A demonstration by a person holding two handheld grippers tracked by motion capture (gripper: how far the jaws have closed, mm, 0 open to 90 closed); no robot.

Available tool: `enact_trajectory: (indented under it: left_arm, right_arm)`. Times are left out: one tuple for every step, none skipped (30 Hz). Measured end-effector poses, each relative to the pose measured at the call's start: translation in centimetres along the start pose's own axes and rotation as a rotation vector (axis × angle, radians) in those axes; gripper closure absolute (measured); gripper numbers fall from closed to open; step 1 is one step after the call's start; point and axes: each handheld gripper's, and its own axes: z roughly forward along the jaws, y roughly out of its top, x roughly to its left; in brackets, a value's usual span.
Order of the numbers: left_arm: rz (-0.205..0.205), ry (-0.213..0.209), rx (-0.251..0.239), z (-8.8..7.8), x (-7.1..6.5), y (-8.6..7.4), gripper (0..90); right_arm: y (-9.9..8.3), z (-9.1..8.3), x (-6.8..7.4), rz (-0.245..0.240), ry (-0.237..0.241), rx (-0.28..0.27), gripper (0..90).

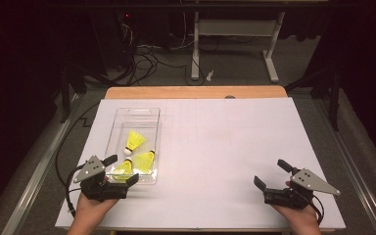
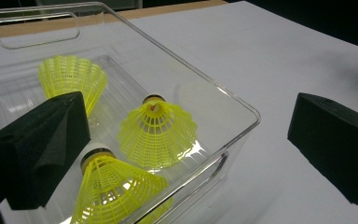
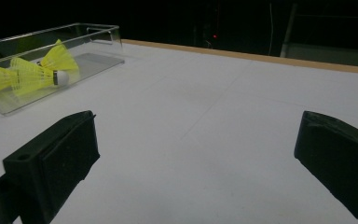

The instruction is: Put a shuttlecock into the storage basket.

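Shuttlecocks [image 1: 136, 155] lie in the clear tray [image 1: 133, 114] just ahead of the spread left gripper [image 1: 121, 170]; the spread right gripper [image 1: 271, 174] hovers well apart.

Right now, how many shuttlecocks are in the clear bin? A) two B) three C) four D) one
B: three yellow shuttlecocks lie in the clear bin in the high view, and the left tool is open astride the bin's near edge with nothing held.
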Motion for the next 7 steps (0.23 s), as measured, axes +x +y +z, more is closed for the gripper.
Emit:
enact_trajectory:
  left_arm:
    - [0.003,0.003,-0.005,-0.04,-0.06,-0.01,0.4]
    - [0.000,0.005,-0.012,-0.05,-0.08,-0.02,0.4]
    - [-0.002,0.008,-0.011,-0.05,-0.07,-0.02,0.4]
    - [-0.004,0.008,-0.013,-0.08,-0.04,-0.03,0.4]
    - [-0.007,0.006,-0.017,-0.11,0.00,-0.06,0.4]
    - [-0.009,0.008,-0.016,-0.12,0.06,-0.09,0.4]
    - [-0.010,0.008,-0.015,-0.12,0.10,-0.12,0.4]
  right_arm:
    - [0.01,-0.03,0.02,-0.001,0.003,-0.001,0.4]
    - [0.02,-0.04,0.02,-0.003,0.007,-0.005,0.4]
    - [0.03,-0.04,0.01,-0.006,0.010,-0.008,0.4]
    - [0.03,-0.04,0.00,-0.007,0.010,-0.009,0.4]
    - [0.02,-0.04,-0.02,-0.008,0.012,-0.011,0.4]
    - [0.03,-0.07,-0.05,-0.007,0.013,-0.012,0.4]
    - [0.05,-0.11,-0.06,-0.007,0.010,-0.017,0.4]
